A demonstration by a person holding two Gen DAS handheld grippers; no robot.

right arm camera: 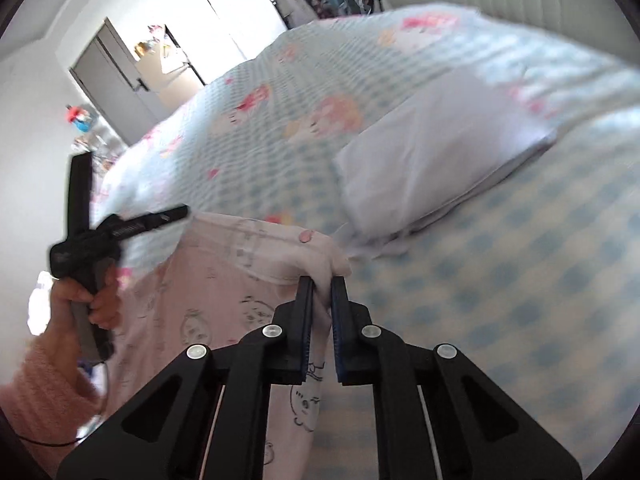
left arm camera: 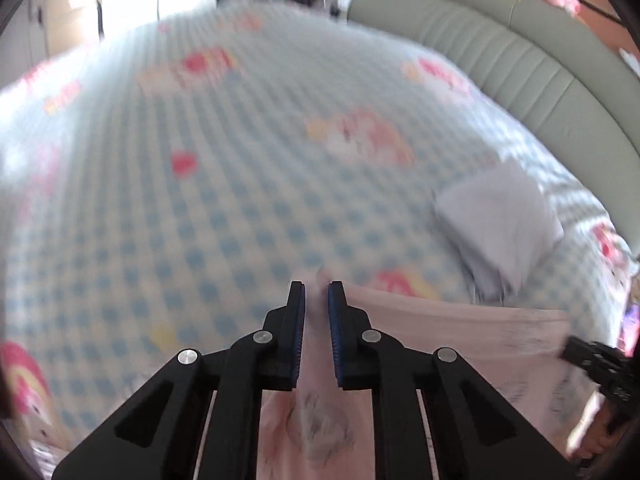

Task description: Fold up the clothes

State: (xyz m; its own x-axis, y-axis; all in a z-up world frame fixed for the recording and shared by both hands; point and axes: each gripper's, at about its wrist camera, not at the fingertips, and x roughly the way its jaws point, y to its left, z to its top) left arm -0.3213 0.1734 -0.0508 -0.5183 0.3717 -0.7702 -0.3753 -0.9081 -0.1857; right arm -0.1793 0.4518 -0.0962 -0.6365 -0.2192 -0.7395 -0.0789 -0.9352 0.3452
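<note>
A bed fills both views, covered in a blue-and-white checked sheet with pink cartoon prints. A padded grey-green headboard curves along its far side. On the sheet near that side lies a pale lilac pile, flat and squared like cloth that is folded.

I hold a pink garment with small line-drawn faces, lifted above the near edge of the bed. It hangs stretched between my two tools, its top edge running from one to the other and the rest dropping below the frame.

My left gripper is closed on one end of that top edge, cloth bunched between the pads. My right gripper is closed on the other end, a wad of pink cloth pinched in its jaws. In the right view my left hand, in a fuzzy pink sleeve, grips the other tool's handle.

I judge this to be a carrying or spreading step: the garment is up by two points of one edge. Next it needs lowering flat onto open sheet, clear of the lilac pile, with both holds kept level so the cloth does not twist.
</note>
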